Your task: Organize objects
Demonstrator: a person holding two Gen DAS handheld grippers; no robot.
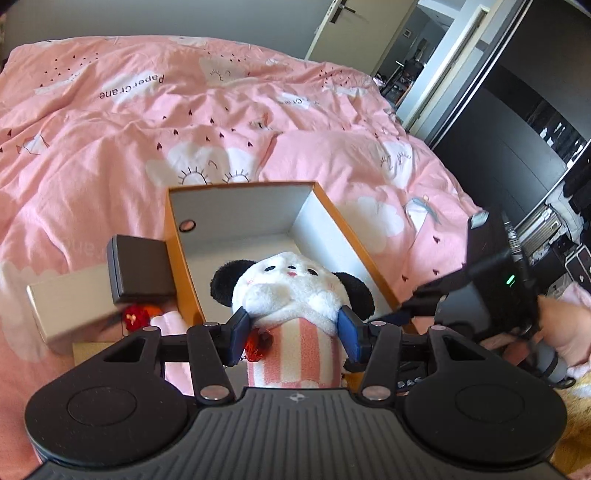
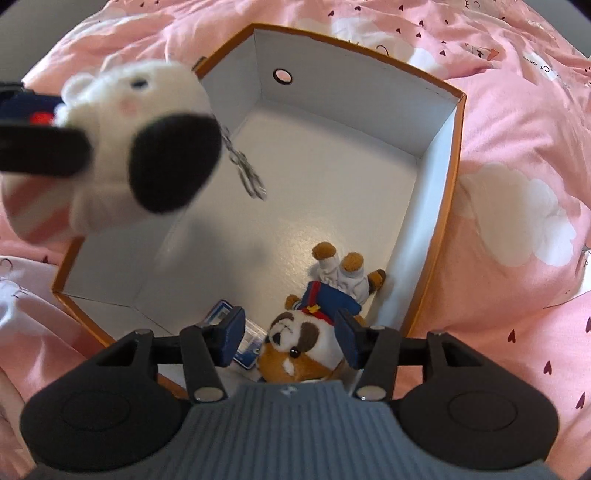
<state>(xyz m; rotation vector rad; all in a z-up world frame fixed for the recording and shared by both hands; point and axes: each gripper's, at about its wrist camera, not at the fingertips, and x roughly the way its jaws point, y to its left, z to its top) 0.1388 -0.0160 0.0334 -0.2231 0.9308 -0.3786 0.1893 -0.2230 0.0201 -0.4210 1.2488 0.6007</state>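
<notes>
My left gripper (image 1: 295, 332) is shut on a white panda plush (image 1: 291, 291) with black ears and a pink-striped body, held over the near end of an orange cardboard box (image 1: 177, 258) with a white inside. In the right wrist view the same panda (image 2: 140, 147) hangs blurred above the box (image 2: 447, 177), a metal keychain (image 2: 247, 170) dangling from it. My right gripper (image 2: 291, 336) is open above the box, over a brown raccoon plush (image 2: 306, 339) in a blue outfit lying in the box's corner beside a blue-and-white card (image 2: 225, 314).
The box sits on a bed with a rumpled pink duvet (image 1: 110, 140). A dark block (image 1: 140, 269) on a beige box (image 1: 70, 302) lies left of it, with a red ornament (image 1: 135, 317) below. A dark wardrobe (image 1: 524, 122) and an open door (image 1: 354, 26) stand at the right.
</notes>
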